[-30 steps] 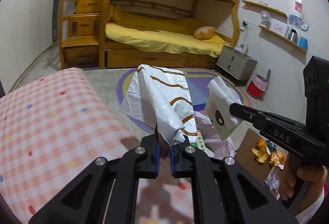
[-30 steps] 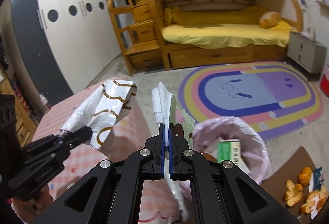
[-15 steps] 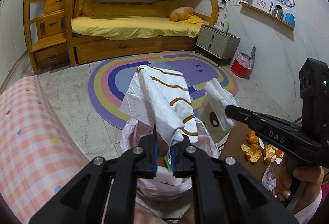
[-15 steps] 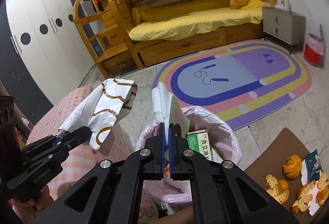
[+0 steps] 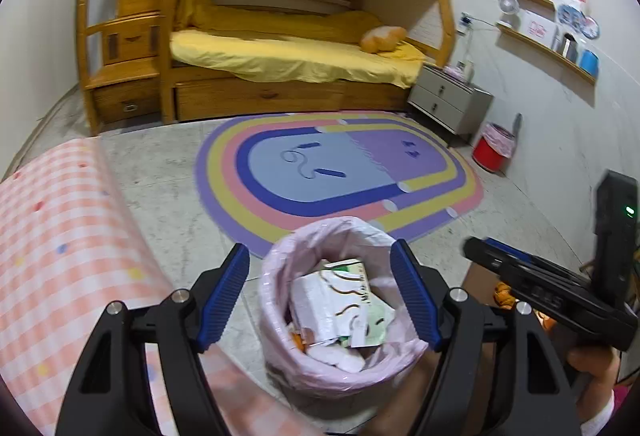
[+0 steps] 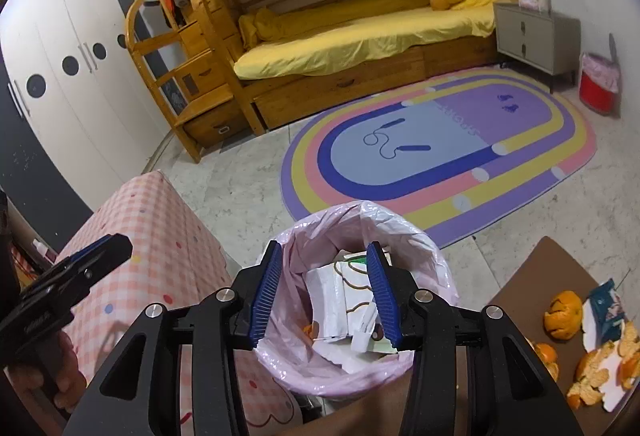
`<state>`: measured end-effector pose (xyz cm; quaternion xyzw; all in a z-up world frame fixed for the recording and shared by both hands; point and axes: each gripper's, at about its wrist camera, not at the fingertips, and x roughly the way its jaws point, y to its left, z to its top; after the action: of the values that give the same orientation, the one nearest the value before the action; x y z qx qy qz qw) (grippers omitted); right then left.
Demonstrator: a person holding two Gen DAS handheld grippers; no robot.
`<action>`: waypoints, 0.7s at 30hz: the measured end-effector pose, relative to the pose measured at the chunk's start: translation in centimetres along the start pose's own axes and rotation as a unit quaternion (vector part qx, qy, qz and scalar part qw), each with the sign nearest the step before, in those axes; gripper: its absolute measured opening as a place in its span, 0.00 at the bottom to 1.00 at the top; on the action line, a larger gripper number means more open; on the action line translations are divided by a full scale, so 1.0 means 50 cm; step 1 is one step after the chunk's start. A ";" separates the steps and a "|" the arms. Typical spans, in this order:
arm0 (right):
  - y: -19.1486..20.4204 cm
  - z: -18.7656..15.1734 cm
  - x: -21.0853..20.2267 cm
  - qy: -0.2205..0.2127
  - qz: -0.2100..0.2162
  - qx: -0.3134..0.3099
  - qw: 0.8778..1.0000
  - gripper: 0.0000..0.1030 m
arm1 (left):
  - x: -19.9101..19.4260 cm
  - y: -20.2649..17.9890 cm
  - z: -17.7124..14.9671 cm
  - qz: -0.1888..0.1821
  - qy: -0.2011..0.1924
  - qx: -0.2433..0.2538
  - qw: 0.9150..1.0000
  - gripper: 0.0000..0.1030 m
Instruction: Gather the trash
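Found left tool (image 5: pixel 318 248) released, jaws spread wide, nothing between them. Same for right tool (image 6: pixel 325 246): spread, empty. Holding both directly above the pink-lined bin (image 5: pixel 280 276), its rim just under and between the fingertips in each wrist view.

Logged the collected trash down inside the bin, below both tools: white wrapper with brown lines (image 5: pixel 320 300), green-and-white carton (image 5: pixel 360 272) behind it, a small white scrap (image 6: pixel 360 342) on top, bits of orange underneath.

Spotted more still to collect: orange peels (image 6: pixel 564 312) and a teal wrapper (image 6: pixel 604 300) on the brown surface (image 6: pixel 532 268), right of and below the right tool. Pink checked surface (image 5: pixel 60 236) left of both tools.

Risks, as judged:
- Could snag the loose liner with a spread fingertip when pulling away; thin plastic, likely to drag or tip the bin.
- Could knock the tools together; working close side by side over one narrow opening.
- Could scatter peel when pinching; small, curled, light pieces, prone to slipping or crumbling.
- Could lose the top wrapper over the rim; bin looks fairly full, wrapper riding high.

Writing:
- Carton: dark print along one edge, too small to read.
- Rug (image 6: pixel 440 140) ahead of the tools: upside-down lettering, possibly "SPORT", not certain.
- Lettering on the left tool's side, seen from the right wrist: unreadable.
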<state>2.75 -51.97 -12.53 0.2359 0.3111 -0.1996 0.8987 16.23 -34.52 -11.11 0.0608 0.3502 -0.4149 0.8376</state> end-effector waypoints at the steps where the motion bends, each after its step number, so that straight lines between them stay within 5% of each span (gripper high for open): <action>1: 0.009 -0.002 -0.016 -0.003 -0.001 -0.003 1.000 0.48 | -0.015 0.008 0.001 0.010 -0.004 -0.003 1.000 0.69; 6: 0.060 -0.007 -0.094 -0.017 0.005 -0.016 1.000 0.86 | -0.086 0.043 0.001 0.062 -0.014 -0.020 0.998 0.78; 12: 0.145 -0.022 -0.178 -0.018 0.023 -0.042 0.999 0.90 | -0.217 0.099 -0.025 0.122 -0.016 -0.052 0.991 0.93; 21: 0.301 -0.081 -0.275 0.005 0.085 -0.100 0.991 0.92 | -0.413 0.137 -0.097 0.206 0.002 -0.103 0.973 0.93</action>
<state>-1.54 -34.66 -1.86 0.1717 0.3128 -0.0890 0.9299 10.22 -14.70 -2.90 0.0455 0.3729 -0.1949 0.9060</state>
